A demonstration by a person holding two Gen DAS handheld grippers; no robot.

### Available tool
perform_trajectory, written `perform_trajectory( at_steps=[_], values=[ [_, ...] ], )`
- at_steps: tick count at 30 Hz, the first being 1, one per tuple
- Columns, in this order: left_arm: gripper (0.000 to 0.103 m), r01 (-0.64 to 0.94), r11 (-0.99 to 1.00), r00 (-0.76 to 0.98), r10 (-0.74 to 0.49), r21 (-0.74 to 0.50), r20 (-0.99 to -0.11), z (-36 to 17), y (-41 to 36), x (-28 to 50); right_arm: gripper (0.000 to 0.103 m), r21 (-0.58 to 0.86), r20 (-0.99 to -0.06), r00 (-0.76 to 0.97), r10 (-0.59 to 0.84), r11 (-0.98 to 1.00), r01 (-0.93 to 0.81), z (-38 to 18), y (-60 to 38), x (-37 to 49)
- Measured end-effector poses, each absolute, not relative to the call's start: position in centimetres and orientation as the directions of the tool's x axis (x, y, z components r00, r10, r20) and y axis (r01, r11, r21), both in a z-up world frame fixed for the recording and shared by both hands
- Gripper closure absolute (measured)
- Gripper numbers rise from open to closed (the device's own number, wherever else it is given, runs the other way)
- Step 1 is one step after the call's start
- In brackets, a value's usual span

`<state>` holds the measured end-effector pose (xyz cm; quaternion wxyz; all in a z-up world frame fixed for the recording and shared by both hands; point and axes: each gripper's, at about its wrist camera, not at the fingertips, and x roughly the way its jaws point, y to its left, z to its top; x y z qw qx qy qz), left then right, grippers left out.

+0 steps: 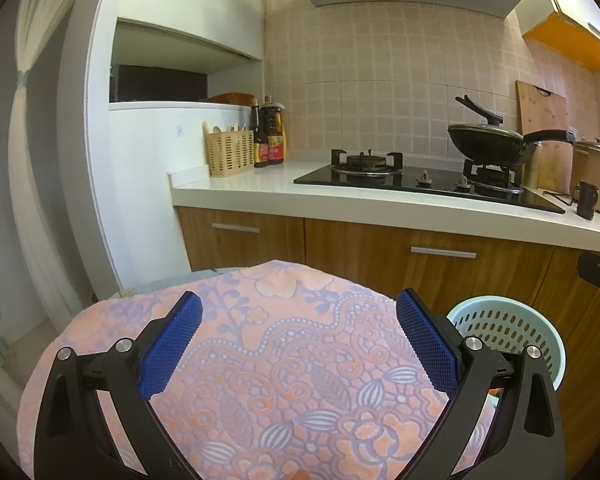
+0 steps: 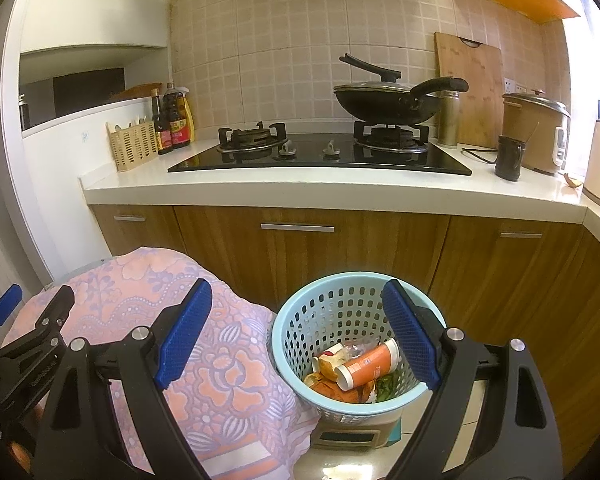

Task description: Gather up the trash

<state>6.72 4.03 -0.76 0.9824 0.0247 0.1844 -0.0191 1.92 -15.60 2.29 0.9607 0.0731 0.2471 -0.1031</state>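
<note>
A light blue perforated trash basket (image 2: 300,316) stands on the floor in front of the wooden cabinets. It holds an orange-and-white paper cup (image 2: 367,365) and several crumpled wrappers (image 2: 332,376). My right gripper (image 2: 297,334) is open and empty, held above the basket's left side. My left gripper (image 1: 299,340) is open and empty above a surface draped with a pink floral cloth (image 1: 284,360). The basket also shows in the left wrist view (image 1: 512,328), to the right. The left gripper shows at the left edge of the right wrist view (image 2: 28,320).
The cloth-covered surface (image 2: 228,360) sits directly left of the basket. Behind runs a white countertop (image 2: 340,188) with a black gas hob (image 2: 320,156), a lidded wok (image 2: 384,100), sauce bottles (image 2: 172,124), a utensil basket (image 2: 132,146), a rice cooker (image 2: 536,132) and a dark mug (image 2: 508,158).
</note>
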Motion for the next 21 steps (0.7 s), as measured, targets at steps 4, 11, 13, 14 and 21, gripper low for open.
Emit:
perform_trajectory(
  at_steps=[4, 11, 13, 14, 21],
  values=[
    [0.008, 0.044, 0.998, 0.933, -0.024, 0.046, -0.36, -0.79, 4.02, 6.73, 0.02, 0.089, -0.49, 0.857, -0.163, 0.968, 0.235, 2.34, -15.66, 1.9],
    [0.008, 0.043, 0.998, 0.933, -0.026, 0.041, -0.358, -0.73, 4.15, 6.81, 0.02, 0.087, -0.495, 0.854, -0.163, 0.968, 0.235, 2.21, -15.55, 2.04],
    [0.008, 0.042, 0.998, 0.934, -0.025, 0.039, -0.357, -0.72, 4.18, 6.82, 0.02, 0.087, -0.497, 0.853, -0.162, 0.968, 0.235, 2.15, -15.43, 2.07],
    [0.008, 0.041, 0.998, 0.934, -0.024, 0.039, -0.357, -0.69, 4.19, 6.78, 0.02, 0.086, -0.497, 0.852, -0.163, 0.968, 0.235, 2.11, -15.39, 2.09],
    [0.008, 0.038, 0.998, 0.935, -0.021, 0.042, -0.354, -0.69, 4.27, 6.77, 0.02, 0.086, -0.501, 0.85, -0.161, 0.969, 0.234, 1.92, -15.32, 2.23]
  ],
)
